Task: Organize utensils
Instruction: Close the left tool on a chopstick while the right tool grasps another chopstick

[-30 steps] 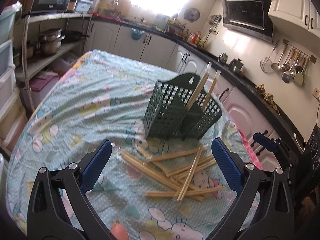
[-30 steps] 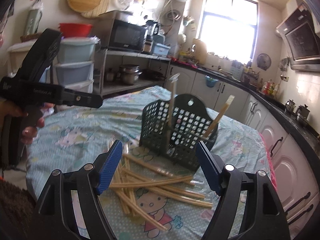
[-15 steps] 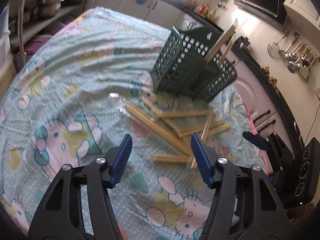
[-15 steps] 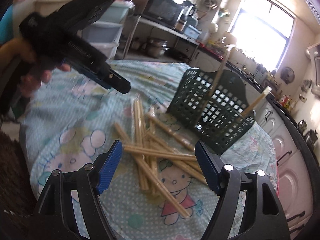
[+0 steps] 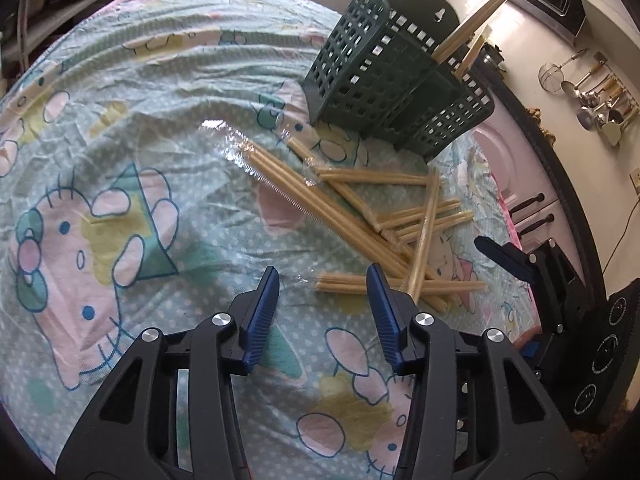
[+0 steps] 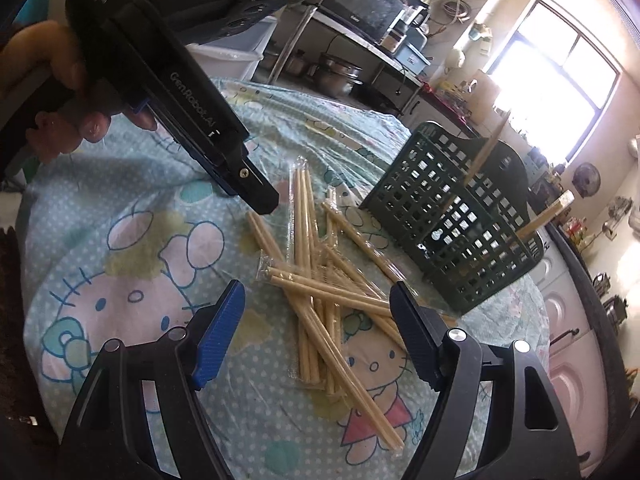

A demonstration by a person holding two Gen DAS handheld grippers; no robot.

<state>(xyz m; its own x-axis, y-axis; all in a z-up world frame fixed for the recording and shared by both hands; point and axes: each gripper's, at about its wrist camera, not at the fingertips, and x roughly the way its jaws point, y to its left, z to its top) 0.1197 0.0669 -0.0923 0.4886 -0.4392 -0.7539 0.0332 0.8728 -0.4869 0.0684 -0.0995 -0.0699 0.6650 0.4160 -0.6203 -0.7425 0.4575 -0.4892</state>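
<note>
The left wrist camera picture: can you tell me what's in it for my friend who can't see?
The left gripper hangs open just above a messy pile of wrapped chopsticks on a cartoon-cat tablecloth; its jaws have just been closing, with nothing between them. Behind stands a green basket holding two more packs.

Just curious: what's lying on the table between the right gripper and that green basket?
A loose heap of wrapped chopsticks lies between the right gripper and the green basket, seen in the right wrist view.
</note>
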